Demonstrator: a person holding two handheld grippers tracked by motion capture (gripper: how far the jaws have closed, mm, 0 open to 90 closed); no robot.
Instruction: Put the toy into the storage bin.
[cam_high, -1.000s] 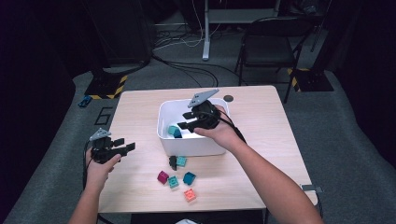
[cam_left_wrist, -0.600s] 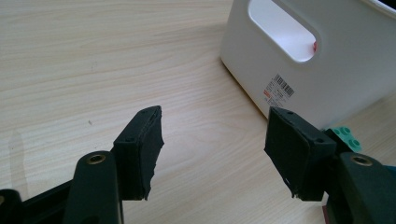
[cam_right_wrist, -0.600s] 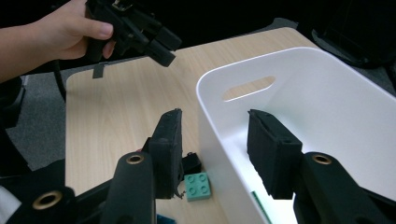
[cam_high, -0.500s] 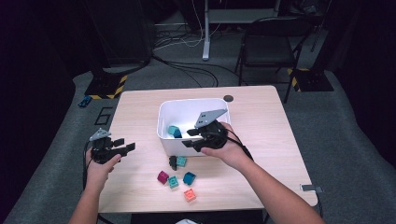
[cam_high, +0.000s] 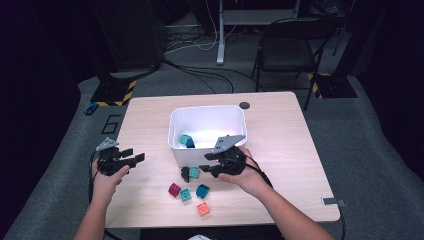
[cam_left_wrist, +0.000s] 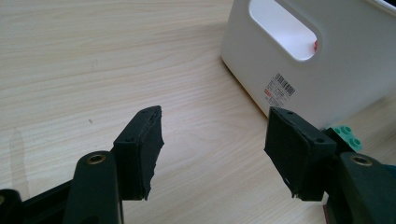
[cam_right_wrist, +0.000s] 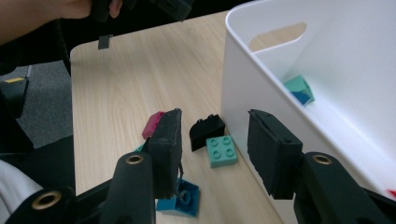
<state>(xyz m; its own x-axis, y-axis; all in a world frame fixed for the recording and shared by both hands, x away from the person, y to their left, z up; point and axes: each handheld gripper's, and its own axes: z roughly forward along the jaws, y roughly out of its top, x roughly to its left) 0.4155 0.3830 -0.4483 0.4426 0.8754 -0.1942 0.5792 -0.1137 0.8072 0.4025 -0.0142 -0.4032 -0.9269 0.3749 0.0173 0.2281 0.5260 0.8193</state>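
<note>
Right gripper (cam_right_wrist: 215, 154) hangs partly open, empty, over the teal brick (cam_right_wrist: 222, 150) lying on the table (cam_high: 280, 135) just beside the white bin (cam_high: 207, 114). The brick is hard moulded plastic, studded on top, likely light and slick; best pinched across flat sides. Left gripper (cam_left_wrist: 212, 149) open, empty

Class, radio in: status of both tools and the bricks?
Right tool open, above teal brick beside bin. Left tool open, empty. Black brick crowds it.
</note>
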